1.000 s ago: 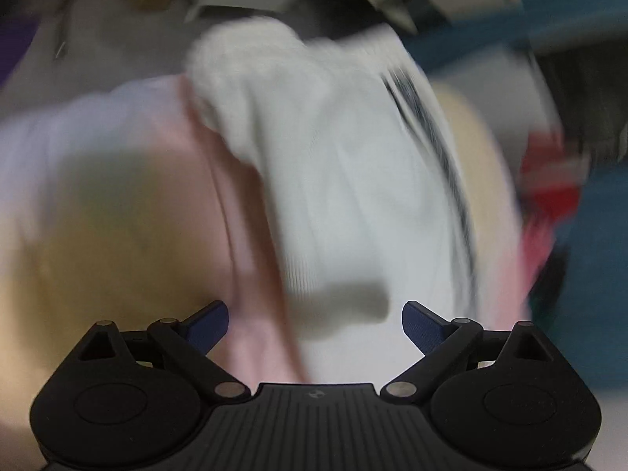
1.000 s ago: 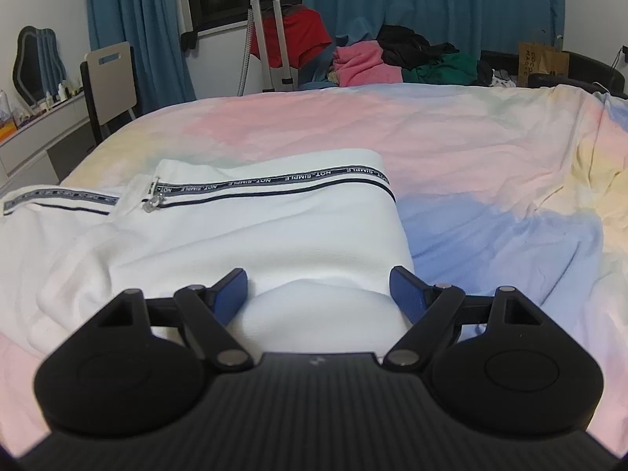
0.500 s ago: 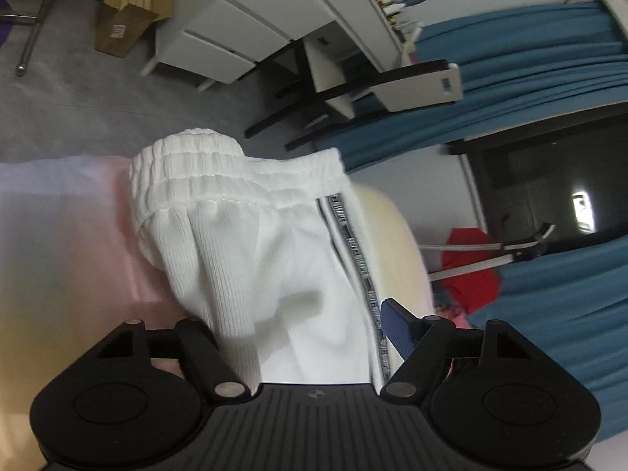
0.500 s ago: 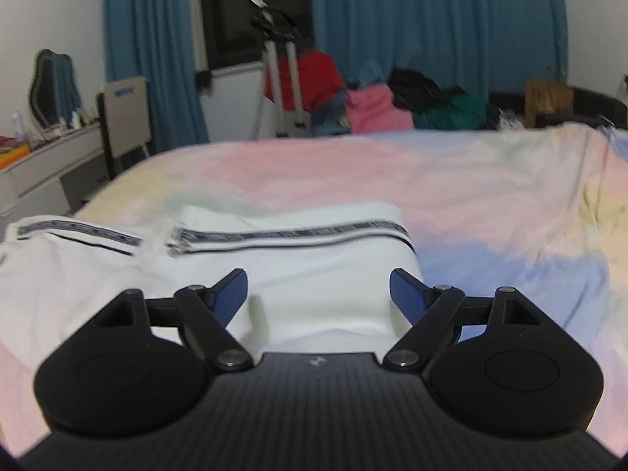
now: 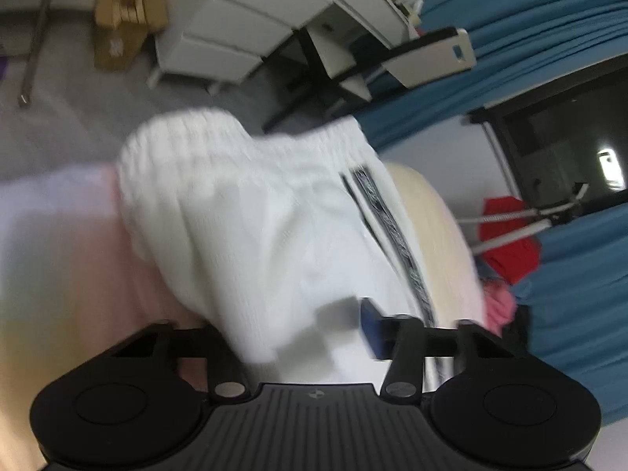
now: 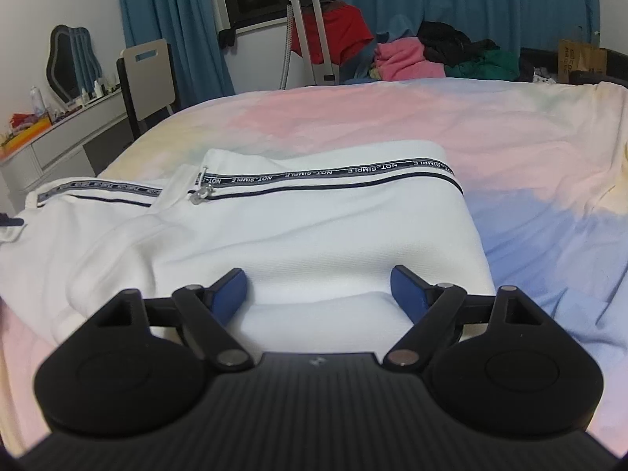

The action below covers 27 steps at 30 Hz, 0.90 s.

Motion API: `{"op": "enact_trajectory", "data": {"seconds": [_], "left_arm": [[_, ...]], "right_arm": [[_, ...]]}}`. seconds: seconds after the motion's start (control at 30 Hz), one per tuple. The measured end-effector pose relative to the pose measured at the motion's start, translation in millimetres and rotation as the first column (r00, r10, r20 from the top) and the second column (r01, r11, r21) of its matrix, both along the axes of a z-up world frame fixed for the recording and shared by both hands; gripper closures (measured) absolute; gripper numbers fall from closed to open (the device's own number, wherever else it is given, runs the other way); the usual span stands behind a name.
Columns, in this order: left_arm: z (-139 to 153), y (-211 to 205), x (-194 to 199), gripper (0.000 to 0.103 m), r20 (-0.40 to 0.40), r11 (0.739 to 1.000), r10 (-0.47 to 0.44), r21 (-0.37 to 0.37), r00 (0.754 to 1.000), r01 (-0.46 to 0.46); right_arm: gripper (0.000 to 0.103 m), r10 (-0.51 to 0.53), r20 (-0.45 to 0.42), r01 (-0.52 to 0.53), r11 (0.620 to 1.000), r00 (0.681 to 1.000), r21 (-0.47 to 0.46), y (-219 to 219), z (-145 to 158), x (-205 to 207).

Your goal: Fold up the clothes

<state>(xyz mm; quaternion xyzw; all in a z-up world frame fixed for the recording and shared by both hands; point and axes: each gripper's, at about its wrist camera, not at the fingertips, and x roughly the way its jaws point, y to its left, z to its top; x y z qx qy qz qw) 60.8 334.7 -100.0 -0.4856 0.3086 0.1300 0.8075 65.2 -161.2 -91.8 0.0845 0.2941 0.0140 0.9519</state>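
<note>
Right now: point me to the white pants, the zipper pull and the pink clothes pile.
white pants (image 6: 314,227): right wrist view, on the flat folded panel.
zipper pull (image 6: 199,194): right wrist view, on the metal tab.
pink clothes pile (image 6: 406,59): right wrist view, on the pile's middle.

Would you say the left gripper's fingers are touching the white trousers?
Touching: the left wrist view shows white trousers bunched between the left gripper fingers, which have just been closing.
</note>
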Motion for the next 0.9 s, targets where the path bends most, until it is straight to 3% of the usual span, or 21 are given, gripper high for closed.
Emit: {"op": "enact_trajectory", "data": {"seconds": [0.07, 0.13, 0.3, 0.47, 0.53, 0.67, 0.8, 0.9], "left_arm": [[6, 2, -2, 0.080, 0.022, 0.999, -0.021, 0.042, 1.000, 0.020], [16, -2, -4, 0.088, 0.050, 0.992, -0.054, 0.116, 0.997, 0.048], [58, -38, -13, 0.090, 0.108, 0.921, -0.150, 0.376, 0.983, 0.099], [93, -81, -16, 0.091, 0.177, 0.848, -0.177, 0.527, 0.968, 0.059], [111, -109, -21, 0.091, 0.216, 0.797, -0.206, 0.604, 0.954, 0.035], [141, -181, -32, 0.091, 0.310, 0.693, -0.298, 0.721, 0.903, -0.019], [158, -272, -44, 0.091, 0.357, 0.580, -0.429, 0.813, 0.830, -0.050], [151, -345, -54, 0.091, 0.347, 0.482, -0.546, 0.875, 0.762, -0.053]], "right_arm": [[0.021, 0.001, 0.001, -0.001, 1.000, 1.000, -0.009, 1, 1, -1], [0.021, 0.001, 0.003, -0.001, 1.000, 1.000, -0.010, 1, 1, -3], [0.021, -0.006, 0.003, 0.007, 1.000, 1.000, -0.021, 0, 6, -7], [0.021, -0.058, 0.026, 0.058, 0.998, 0.998, 0.006, -12, 15, -17], [0.020, -0.102, 0.035, 0.102, 0.995, 0.994, 0.008, -21, 18, -20], [0.020, -0.207, 0.026, 0.205, 0.978, 0.978, 0.047, -45, 19, -21], [0.020, -0.339, -0.024, 0.338, 0.929, 0.941, 0.150, -80, 15, -22], [0.020, -0.425, -0.067, 0.429, 0.879, 0.903, 0.209, -105, 11, -24]]}}
